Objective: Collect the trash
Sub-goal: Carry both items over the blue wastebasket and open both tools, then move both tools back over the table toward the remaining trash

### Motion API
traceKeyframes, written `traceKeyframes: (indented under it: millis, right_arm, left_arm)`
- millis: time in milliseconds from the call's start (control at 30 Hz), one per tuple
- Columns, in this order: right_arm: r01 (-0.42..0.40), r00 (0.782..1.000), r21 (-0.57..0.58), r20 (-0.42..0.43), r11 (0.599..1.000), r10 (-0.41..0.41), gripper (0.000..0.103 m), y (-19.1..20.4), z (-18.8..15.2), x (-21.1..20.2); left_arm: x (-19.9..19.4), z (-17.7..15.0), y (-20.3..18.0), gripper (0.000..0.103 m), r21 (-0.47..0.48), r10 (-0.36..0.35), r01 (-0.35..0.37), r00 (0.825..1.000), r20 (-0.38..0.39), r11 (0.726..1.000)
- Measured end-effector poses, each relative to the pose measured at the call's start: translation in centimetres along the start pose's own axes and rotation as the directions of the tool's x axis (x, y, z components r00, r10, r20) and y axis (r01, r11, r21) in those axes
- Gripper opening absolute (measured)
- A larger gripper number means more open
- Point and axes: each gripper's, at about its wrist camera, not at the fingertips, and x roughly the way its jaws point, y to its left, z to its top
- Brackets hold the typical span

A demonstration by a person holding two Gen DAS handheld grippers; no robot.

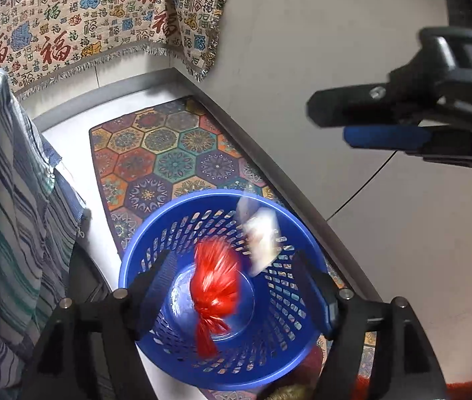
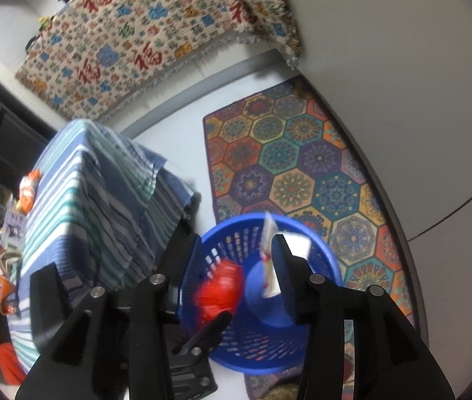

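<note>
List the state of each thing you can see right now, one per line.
left gripper: open, empty, above the basket
right gripper: open, empty
blue basket: upright on the patterned rug
red plastic bag: motion-blurred, inside the basket
white wrapper: motion-blurred, at the basket rim

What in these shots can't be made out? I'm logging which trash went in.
- Red bag, both views: motion-blurred; contents unreadable.
- White wrapper: blurred, no label legible.
- Blue basket near rim, left view: cut off by left gripper fingers.
- Items on the striped tablecloth, right view: too small, at edge.
</note>
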Motion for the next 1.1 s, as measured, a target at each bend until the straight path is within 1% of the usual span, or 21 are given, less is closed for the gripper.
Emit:
traceKeyframes:
  millis: [67, 133, 200, 267, 300, 333, 367, 467, 567, 600, 667, 800, 867, 933, 967, 1033, 1100]
  right_arm:
    - [0.008, 1.0, 0.013, 0.025, 1.0, -0.009, 0.046, -0.3, 0.2, -0.7]
    - [0.023, 0.998, 0.017, 0.054, 1.0, -0.024, 0.051, -0.4, 0.4, -1.5]
    - [0.059, 0.994, 0.009, 0.094, 0.998, -0.059, 0.064, -0.1, 0.5, -2.3]
    - [0.113, 0.984, -0.006, 0.139, 0.994, -0.111, 0.072, 0.4, 0.7, -3.1]
    - [0.15, 0.975, -0.02, 0.169, 0.988, -0.145, 0.074, 0.8, 0.7, -3.6]
    - [0.176, 0.968, -0.032, 0.189, 0.984, -0.167, 0.074, 1.1, 0.8, -4.0]
    - [0.213, 0.955, -0.05, 0.22, 0.976, -0.197, 0.075, 1.6, 0.8, -4.6]
    - [0.263, 0.931, -0.079, 0.284, 0.962, -0.231, 0.077, 2.9, 0.8, -5.9]
    - [0.282, 0.918, -0.111, 0.321, 0.953, -0.234, 0.077, 4.6, 0.6, -6.7]
    - [0.286, 0.915, -0.131, 0.331, 0.949, -0.23, 0.077, 5.6, 0.4, -7.0]
    - [0.291, 0.913, -0.179, 0.345, 0.94, -0.217, 0.077, 7.9, -0.1, -7.5]
    - [0.275, 0.918, -0.275, 0.359, 0.921, -0.167, 0.08, 13.5, -2.0, -8.0]
    - [0.231, 0.932, -0.324, 0.344, 0.917, -0.113, 0.08, 17.0, -3.4, -7.9]
    - [0.189, 0.944, -0.368, 0.324, 0.911, -0.066, 0.082, 20.0, -4.9, -7.6]
    - [0.157, 0.953, -0.405, 0.303, 0.901, -0.03, 0.082, 22.4, -6.1, -7.2]
    - [0.109, 0.965, -0.452, 0.263, 0.885, 0.015, 0.082, 25.3, -7.8, -6.4]
    - [0.042, 0.979, -0.482, 0.195, 0.875, 0.06, 0.082, 28.1, -10.2, -4.9]
  left_arm:
    - [-0.4, 0.2, 0.0, 0.073, -0.006, 0.002, -0.002, 1.0, 0.016, 1.0]
    - [-1.2, 0.3, -0.1, 0.073, -0.008, 0.001, 0.0, 0.999, 0.036, 1.0]
    - [-2.3, 0.3, -0.1, 0.073, -0.017, -0.001, 0.002, 0.999, 0.054, 1.0]
    - [-3.9, 0.2, -0.2, 0.073, -0.027, -0.005, 0.007, 0.997, 0.076, 1.0]
    - [-4.9, 0.0, -0.2, 0.073, -0.032, -0.007, 0.01, 0.996, 0.089, 0.999]
    - [-6.4, -0.2, -0.1, 0.073, -0.038, -0.016, 0.02, 0.995, 0.103, 0.999]
    - [-7.5, -0.4, -0.2, 0.073, -0.045, -0.02, 0.025, 0.993, 0.114, 0.999]
    - [-12.1, -1.4, 0.2, 0.073, -0.061, -0.022, 0.032, 0.987, 0.159, 0.998]
    - [-15.9, -2.8, 1.0, 0.073, -0.073, -0.009, 0.023, 0.983, 0.182, 0.997]
    - [-17.8, -3.7, 1.5, 0.073, -0.075, 0.002, 0.012, 0.982, 0.186, 0.997]
    - [-20.2, -5.3, 2.2, 0.073, -0.073, 0.023, -0.009, 0.982, 0.19, 0.997]
    - [-25.3, -9.0, 4.3, 0.073, -0.072, 0.095, -0.083, 0.978, 0.184, 0.994]
    - [-28.0, -11.3, 6.1, 0.073, -0.093, 0.142, -0.127, 0.973, 0.183, 0.988]
    - [-30.0, -13.0, 8.1, 0.073, -0.126, 0.178, -0.156, 0.967, 0.183, 0.98]
    - [-31.1, -14.0, 9.4, 0.073, -0.145, 0.197, -0.171, 0.963, 0.183, 0.974]
    - [-32.7, -15.7, 12.0, 0.073, -0.18, 0.233, -0.201, 0.956, 0.178, 0.963]
    - [-34.0, -17.4, 14.8, 0.073, -0.213, 0.276, -0.239, 0.946, 0.167, 0.947]
